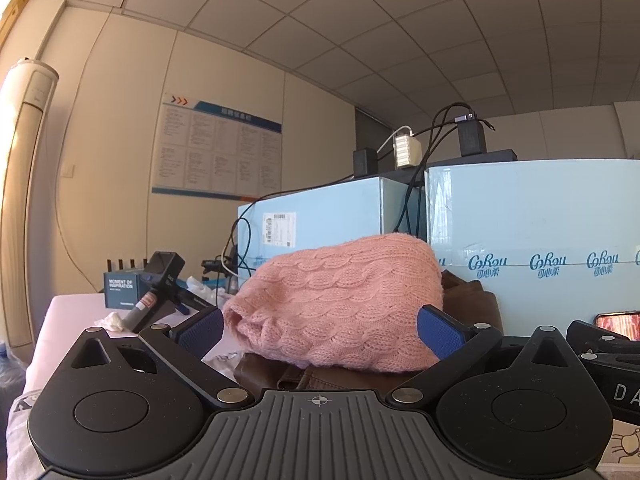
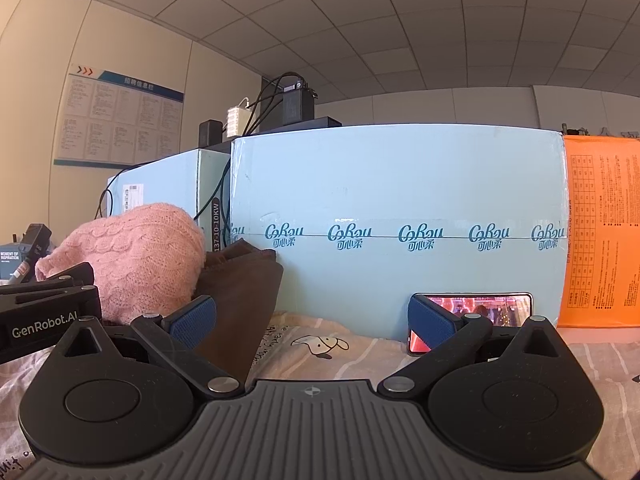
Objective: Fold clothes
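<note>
A folded pink cable-knit sweater (image 1: 340, 300) lies on top of a folded brown garment (image 1: 468, 300) on the bed. My left gripper (image 1: 320, 330) is open, its blue pads on either side of the sweater's near end, not closed on it. In the right wrist view the pink sweater (image 2: 136, 256) and the brown garment (image 2: 240, 300) sit at the left. My right gripper (image 2: 312, 320) is open and empty, low over the patterned sheet (image 2: 320, 348), to the right of the pile. The left gripper's body (image 2: 48, 312) shows at the left edge.
Light blue cartons (image 2: 400, 200) stand close behind the clothes. A phone (image 2: 476, 308) with a lit screen leans on the carton. An orange box (image 2: 600, 232) stands at the right. A camera on a handle (image 1: 160, 288), a dark box (image 1: 120, 288) and tissues lie at the left.
</note>
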Motion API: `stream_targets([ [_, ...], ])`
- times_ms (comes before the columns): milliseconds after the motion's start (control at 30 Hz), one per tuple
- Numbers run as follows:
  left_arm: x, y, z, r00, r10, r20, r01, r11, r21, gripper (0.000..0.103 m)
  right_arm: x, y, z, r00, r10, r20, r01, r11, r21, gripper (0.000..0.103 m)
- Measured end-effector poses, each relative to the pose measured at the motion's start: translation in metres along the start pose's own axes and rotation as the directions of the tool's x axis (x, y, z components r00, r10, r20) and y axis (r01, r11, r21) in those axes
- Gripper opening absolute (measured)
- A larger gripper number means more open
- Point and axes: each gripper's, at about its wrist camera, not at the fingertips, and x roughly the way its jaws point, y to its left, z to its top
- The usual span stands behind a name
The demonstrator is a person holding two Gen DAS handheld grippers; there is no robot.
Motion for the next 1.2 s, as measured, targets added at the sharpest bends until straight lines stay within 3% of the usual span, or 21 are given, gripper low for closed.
stream_targets([
  [1200, -0.0006, -0.0021, 0.0005, 1.0, 0.002, -0.001, -0.002, 1.0, 0.01, 0.103, 0.0018, 0.0011, 0.0, 1.0, 0.0, -0.008, 0.0, 1.0, -0.005, 0.103],
])
